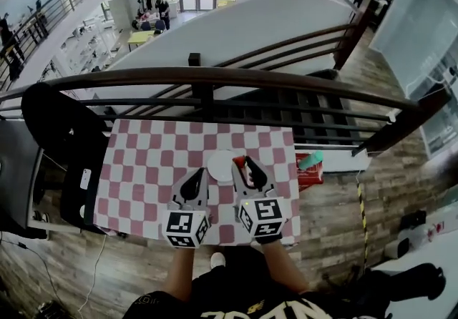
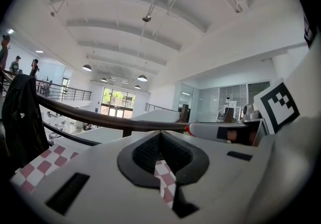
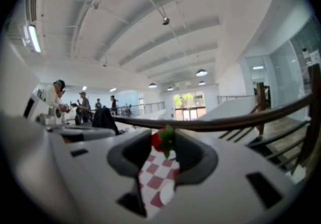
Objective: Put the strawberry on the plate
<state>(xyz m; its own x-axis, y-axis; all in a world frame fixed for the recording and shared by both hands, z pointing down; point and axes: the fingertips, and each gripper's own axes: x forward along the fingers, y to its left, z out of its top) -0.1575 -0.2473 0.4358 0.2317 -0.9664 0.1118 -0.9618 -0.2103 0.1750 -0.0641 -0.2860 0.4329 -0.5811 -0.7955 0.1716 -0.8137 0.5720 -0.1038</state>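
A small red strawberry (image 1: pixel 239 161) with green leaves (image 3: pixel 167 140) is pinched between the tips of my right gripper (image 1: pixel 241 164), which is shut on it. The berry hangs at the right edge of the white plate (image 1: pixel 220 166), just above the red-and-white checked tablecloth (image 1: pixel 143 167). My left gripper (image 1: pixel 197 174) hovers left of the plate, jaws together and nothing in them. In the left gripper view its jaw tips (image 2: pixel 160 135) meet, with only checked cloth (image 2: pixel 164 178) showing below.
A dark wooden railing (image 1: pixel 215 78) runs along the table's far side, with a drop behind it. A red box (image 1: pixel 309 174) with a teal object (image 1: pixel 310 160) sits off the table's right edge. A black jacket (image 1: pixel 54 124) hangs at the left.
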